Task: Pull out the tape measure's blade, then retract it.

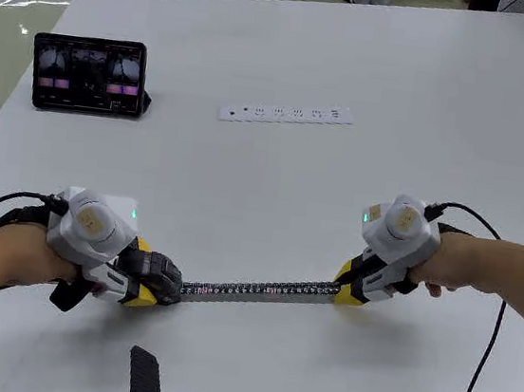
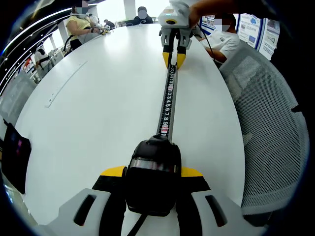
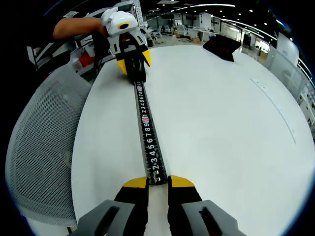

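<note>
The tape measure's case [image 1: 160, 278] is black and rounded, and it sits at the lower left of the head view, clamped between the yellow-tipped jaws of the left hand-held gripper [image 1: 142, 288] low over the white table [image 1: 272, 188]. Its blade [image 1: 260, 291] is pulled out as a straight dark strip with pale numerals and a red mark, running rightward and slightly upward across the lower middle of the frame, close above the table. The blade's free end, by the lowest numerals, is pinched in the right hand-held gripper [image 1: 344, 292] at lower right.
</note>
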Demonstrator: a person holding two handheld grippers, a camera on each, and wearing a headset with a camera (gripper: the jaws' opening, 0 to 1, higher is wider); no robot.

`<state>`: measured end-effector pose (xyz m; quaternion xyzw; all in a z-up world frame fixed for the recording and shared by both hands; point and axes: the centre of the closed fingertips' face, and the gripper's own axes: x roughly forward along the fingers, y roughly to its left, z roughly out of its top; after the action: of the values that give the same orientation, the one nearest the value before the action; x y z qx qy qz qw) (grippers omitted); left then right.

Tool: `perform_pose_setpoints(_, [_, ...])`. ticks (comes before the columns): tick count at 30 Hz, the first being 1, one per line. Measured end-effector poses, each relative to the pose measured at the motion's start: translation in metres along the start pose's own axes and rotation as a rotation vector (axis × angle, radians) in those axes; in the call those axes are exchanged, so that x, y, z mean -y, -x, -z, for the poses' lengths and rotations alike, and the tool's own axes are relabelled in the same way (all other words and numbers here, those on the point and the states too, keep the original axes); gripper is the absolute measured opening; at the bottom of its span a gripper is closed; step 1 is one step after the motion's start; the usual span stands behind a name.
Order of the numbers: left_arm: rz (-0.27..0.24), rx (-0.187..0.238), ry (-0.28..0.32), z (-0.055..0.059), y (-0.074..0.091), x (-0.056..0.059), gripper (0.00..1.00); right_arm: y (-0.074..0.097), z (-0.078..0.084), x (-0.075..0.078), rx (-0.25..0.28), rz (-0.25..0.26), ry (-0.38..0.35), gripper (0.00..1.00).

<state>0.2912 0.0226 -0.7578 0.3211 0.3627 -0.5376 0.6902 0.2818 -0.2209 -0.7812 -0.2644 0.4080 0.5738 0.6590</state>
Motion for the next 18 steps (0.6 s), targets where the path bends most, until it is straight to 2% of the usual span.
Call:
perform_pose_setpoints(2, [-0.003,-0.005,0.007,-0.0008,0.0003,0.0006,0.34,-0.0008,0.0001,-0.0012,-0.019,0.006,0.034,0.11])
perform_pose_setpoints(5, [-0.001,-0.020,-0.007,-0.0011,0.0005,0.0008,0.35,-0.0005,0.0007,-0.0003,-0.020,0.007,0.038,0.11])
perform_pose_setpoints(12, [0.002,-0.028,-0.013,-0.0018,0.0017,0.0022,0.35,-0.0005,0.0006,-0.0007,-0.052,0.009,0.065,0.12])
perform_pose_setpoints(18, [0.008,-0.035,-0.016,-0.0018,0.0023,0.0020,0.35,0.0000,0.0004,-0.0010,-0.055,0.013,0.066,0.12])
